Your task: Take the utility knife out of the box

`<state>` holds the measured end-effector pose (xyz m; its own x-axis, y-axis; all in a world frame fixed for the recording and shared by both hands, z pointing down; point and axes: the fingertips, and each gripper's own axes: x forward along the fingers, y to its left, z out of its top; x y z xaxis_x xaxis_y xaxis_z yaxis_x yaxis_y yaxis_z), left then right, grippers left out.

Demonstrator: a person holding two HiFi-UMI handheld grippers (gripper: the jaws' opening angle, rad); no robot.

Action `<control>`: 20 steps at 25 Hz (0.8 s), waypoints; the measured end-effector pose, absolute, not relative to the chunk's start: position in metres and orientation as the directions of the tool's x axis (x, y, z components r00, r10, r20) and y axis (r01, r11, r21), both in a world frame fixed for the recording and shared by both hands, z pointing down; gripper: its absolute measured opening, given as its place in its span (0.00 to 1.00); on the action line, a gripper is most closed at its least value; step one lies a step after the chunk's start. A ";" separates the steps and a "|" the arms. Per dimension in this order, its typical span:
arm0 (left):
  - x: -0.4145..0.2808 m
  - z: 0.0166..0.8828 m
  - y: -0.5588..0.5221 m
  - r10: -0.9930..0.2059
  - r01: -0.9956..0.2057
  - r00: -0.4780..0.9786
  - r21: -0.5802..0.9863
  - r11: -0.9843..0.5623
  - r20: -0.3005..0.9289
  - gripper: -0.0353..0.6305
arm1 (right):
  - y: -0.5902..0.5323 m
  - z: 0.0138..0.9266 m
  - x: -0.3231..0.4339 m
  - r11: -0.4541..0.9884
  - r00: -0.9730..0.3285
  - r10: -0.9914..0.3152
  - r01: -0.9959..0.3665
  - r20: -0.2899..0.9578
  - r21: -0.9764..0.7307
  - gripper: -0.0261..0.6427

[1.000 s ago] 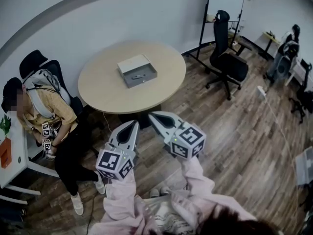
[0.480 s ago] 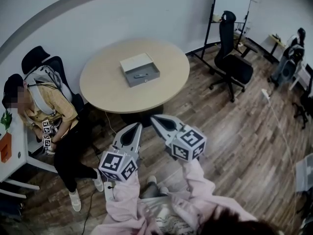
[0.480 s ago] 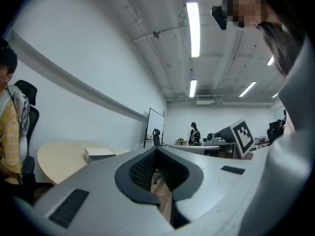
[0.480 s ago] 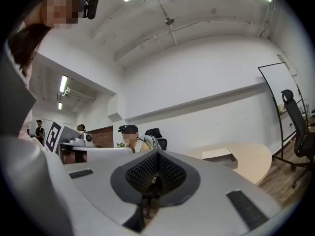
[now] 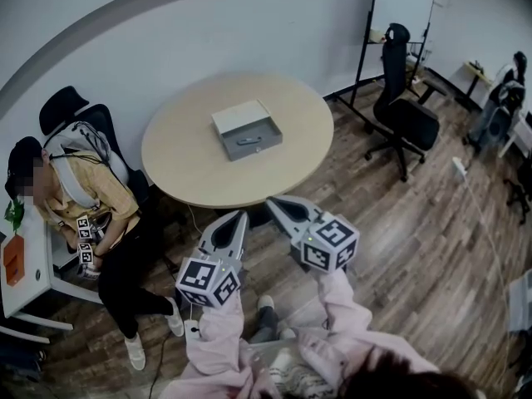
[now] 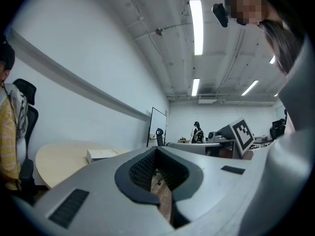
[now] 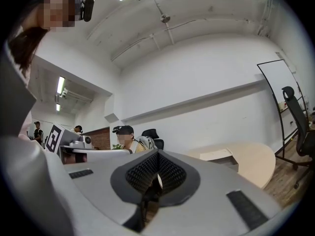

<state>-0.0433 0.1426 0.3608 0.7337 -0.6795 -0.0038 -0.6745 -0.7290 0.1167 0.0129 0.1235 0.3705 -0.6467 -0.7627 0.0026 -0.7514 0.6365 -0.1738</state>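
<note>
An open grey box (image 5: pixel 247 131) with its white lid folded back sits on the round beige table (image 5: pixel 191 173). A small dark utility knife (image 5: pixel 248 140) lies inside it. Both grippers hang side by side over the wooden floor, short of the table's near edge and pointing level at it. My left gripper (image 5: pixel 242 215) is shut with nothing in it; so is my right gripper (image 5: pixel 271 199). In the left gripper view the box (image 6: pixel 102 155) shows low on the table (image 6: pixel 59 162) beyond the left gripper (image 6: pixel 156 150). The right gripper view shows the box (image 7: pixel 220 156) past the right gripper (image 7: pixel 157 152).
A person (image 5: pixel 83 194) sits on a black chair at the table's left, beside a white desk (image 5: pixel 25 264). A black office chair (image 5: pixel 409 115) and a whiteboard stand (image 5: pixel 399 7) are at the right rear. Wooden floor (image 5: pixel 416 231) lies between me and the table.
Both grippers have moved a little closer to the table, staying shut and side by side. The box and the seated person have not moved.
</note>
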 end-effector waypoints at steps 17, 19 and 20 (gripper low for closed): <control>-0.052 0.363 0.008 -0.644 -0.638 0.765 0.135 -0.758 0.007 0.07 | -0.006 0.370 0.008 0.595 -0.608 -0.794 -0.784 0.027 -0.176 0.04; -0.055 0.363 -0.004 -0.642 -0.637 0.766 0.140 -0.758 0.005 0.07 | -0.017 0.371 0.005 0.592 -0.606 -0.795 -0.785 0.031 -0.182 0.04; -0.056 0.363 -0.010 -0.642 -0.636 0.767 0.144 -0.758 0.002 0.07 | -0.022 0.372 0.003 0.591 -0.606 -0.794 -0.785 0.035 -0.184 0.04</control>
